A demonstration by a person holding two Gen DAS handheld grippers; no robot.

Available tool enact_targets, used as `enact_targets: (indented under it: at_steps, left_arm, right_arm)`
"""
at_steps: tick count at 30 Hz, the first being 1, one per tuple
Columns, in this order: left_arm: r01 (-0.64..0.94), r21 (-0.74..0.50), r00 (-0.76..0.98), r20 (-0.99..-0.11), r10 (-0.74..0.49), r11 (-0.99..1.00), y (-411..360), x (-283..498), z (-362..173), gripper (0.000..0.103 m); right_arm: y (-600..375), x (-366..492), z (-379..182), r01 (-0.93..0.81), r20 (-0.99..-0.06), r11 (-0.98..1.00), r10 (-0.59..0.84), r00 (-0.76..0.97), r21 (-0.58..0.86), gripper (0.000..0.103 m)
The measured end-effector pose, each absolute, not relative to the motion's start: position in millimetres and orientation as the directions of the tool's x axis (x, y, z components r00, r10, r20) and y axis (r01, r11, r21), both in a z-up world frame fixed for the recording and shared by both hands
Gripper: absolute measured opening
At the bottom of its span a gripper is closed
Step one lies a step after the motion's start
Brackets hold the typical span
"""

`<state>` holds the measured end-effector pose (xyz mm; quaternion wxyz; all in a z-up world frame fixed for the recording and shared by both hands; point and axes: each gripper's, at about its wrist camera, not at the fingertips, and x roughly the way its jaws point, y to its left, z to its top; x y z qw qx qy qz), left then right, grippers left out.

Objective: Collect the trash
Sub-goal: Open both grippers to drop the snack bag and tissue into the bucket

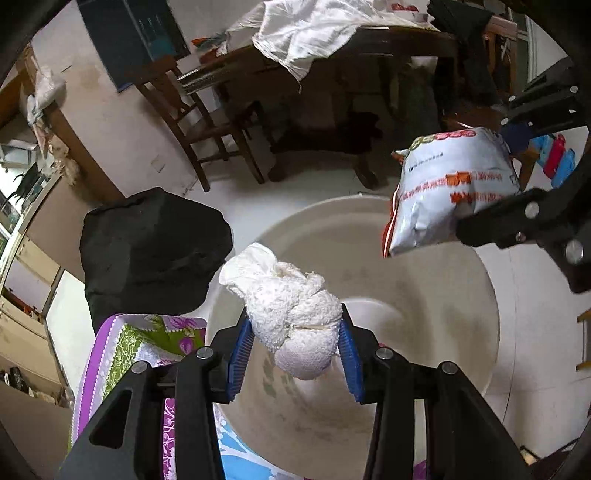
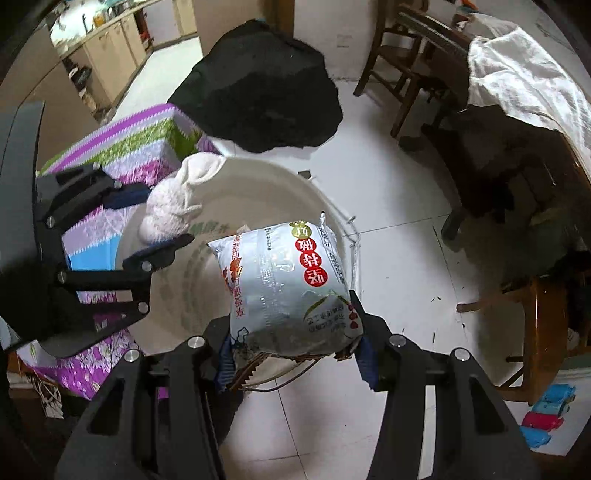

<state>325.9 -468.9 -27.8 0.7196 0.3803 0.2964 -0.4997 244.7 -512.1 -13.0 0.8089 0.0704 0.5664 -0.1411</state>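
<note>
My left gripper (image 1: 295, 350) is shut on a crumpled white paper wad (image 1: 291, 314), its blue pads pressing both sides. The wad hangs over the open mouth of a white bucket (image 1: 461, 332). At the right of the left wrist view, my right gripper (image 1: 480, 225) holds a silver snack bag (image 1: 450, 188) over the bucket's far rim. In the right wrist view, my right gripper (image 2: 295, 343) is shut on that silver snack bag (image 2: 284, 280), above the white bucket (image 2: 258, 184). My left gripper (image 2: 147, 229) and its white paper wad (image 2: 173, 206) show at the left there.
A black plastic bag (image 1: 151, 251) lies on the white tiled floor beside the bucket. A purple and green patterned cloth (image 1: 133, 343) covers something next to it. Wooden chairs (image 1: 195, 110) and a dark table with a white sheet (image 1: 310, 33) stand beyond. Small toy cars (image 2: 550, 410) sit at the right.
</note>
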Motion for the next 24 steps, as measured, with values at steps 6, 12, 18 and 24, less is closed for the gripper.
enact_targets:
  at_steps: [6,12,18,24]
  left_arm:
    - [0.958,0.224,0.285,-0.828,-0.482,0.181,-467,332,-40,0.044]
    - [0.957,0.244,0.290,-0.837,-0.464,0.160,-464,335,-50,0.044]
    - [0.953,0.248,0.300,-0.841,-0.450,0.172,-464,347,-56,0.044]
    - [0.952,0.257,0.304,-0.848,-0.434,0.163,-463,351,-61,0.044]
  right_arm:
    - [-511,250,-21,0.283,-0.948,0.958,-0.132,0.289,-0.047,0.050]
    - [-516,252,-24,0.283,-0.953,0.958,-0.127,0.273,-0.047,0.050]
    - [-514,255,-27,0.274,-0.957,0.961,-0.122,0.263,-0.047,0.050]
    - [-515,257,-31,0.265,-0.962,0.963,-0.116,0.249,-0.048,0.050]
